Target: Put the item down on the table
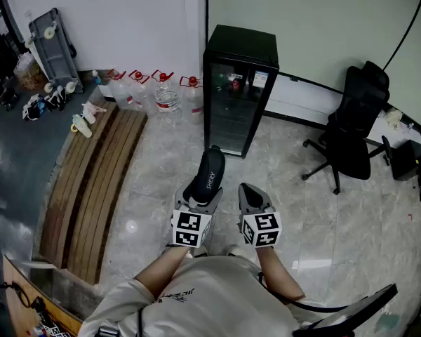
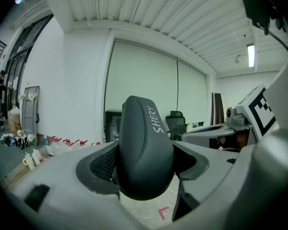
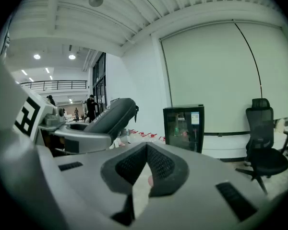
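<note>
A dark grey zip case (image 1: pixel 209 174) printed "SHERY" stands up between the jaws of my left gripper (image 1: pixel 198 201), which is shut on it. In the left gripper view the case (image 2: pixel 144 147) fills the middle, pinched at its lower half by the left gripper (image 2: pixel 145 169). My right gripper (image 1: pixel 252 196) is held just right of the left one. Its jaws are shut and hold nothing, and in the right gripper view the right gripper (image 3: pixel 145 163) has its pads meeting at the tip. There the case (image 3: pixel 113 114) shows at the left. Both grippers hang above a tiled floor; no table is in view.
A black glass-door fridge (image 1: pixel 238 90) stands ahead against the wall. Water jugs (image 1: pixel 154 90) line the wall to its left. A black office chair (image 1: pixel 354 128) is at the right. A wooden slatted platform (image 1: pixel 91 181) runs along the left. People stand far off (image 3: pixel 91 107).
</note>
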`<state>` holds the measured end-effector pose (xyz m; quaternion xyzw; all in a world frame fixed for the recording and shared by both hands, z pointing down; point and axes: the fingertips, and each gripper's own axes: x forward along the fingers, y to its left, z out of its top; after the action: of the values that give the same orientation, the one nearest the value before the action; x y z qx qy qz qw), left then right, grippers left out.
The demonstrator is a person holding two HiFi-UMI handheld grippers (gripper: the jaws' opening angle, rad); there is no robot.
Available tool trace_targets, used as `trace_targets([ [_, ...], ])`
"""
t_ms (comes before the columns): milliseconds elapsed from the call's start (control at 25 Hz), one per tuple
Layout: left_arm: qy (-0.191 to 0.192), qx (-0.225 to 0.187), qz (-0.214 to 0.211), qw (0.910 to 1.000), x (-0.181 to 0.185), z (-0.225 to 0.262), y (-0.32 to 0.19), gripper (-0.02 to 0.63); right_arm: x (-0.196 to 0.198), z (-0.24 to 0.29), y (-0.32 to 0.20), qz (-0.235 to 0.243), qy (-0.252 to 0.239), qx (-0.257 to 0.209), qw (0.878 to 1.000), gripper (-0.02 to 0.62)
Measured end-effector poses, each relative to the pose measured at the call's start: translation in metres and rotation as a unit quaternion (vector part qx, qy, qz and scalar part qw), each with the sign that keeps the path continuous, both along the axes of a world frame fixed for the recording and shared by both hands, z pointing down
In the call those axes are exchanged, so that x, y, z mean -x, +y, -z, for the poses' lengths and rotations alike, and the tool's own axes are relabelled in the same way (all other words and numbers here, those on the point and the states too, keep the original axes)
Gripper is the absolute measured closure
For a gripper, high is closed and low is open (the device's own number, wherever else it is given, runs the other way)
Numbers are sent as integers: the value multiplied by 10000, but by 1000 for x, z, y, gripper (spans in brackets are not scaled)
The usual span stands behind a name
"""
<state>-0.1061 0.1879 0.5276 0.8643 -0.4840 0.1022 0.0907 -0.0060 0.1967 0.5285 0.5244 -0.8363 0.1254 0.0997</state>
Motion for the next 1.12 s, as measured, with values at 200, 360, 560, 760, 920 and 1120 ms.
trace_targets([
  [200,4,-33,-85,10000,19,-1,-20,275,20,1,-16,-59,16,-56,10000,592],
  [360,48,-54,-55,10000,32,2,-37,275,31,3,-30,-67,18,-94,9999,592],
  [560,34,-2,-52,10000,34,-6,-64,275,34,-3,-59,-44,-62,-71,9999,592],
  [760,25,46,31,10000,27,-13,-109,275,26,-10,-108,37,-127,-48,9999,592],
  [920,-10,36,55,10000,3,-17,-166,275,7,-14,-169,91,-175,-37,9998,592],
  [1120,-27,-8,127,9999,-33,-9,-252,275,-26,-4,-255,199,-173,-111,9996,592],
])
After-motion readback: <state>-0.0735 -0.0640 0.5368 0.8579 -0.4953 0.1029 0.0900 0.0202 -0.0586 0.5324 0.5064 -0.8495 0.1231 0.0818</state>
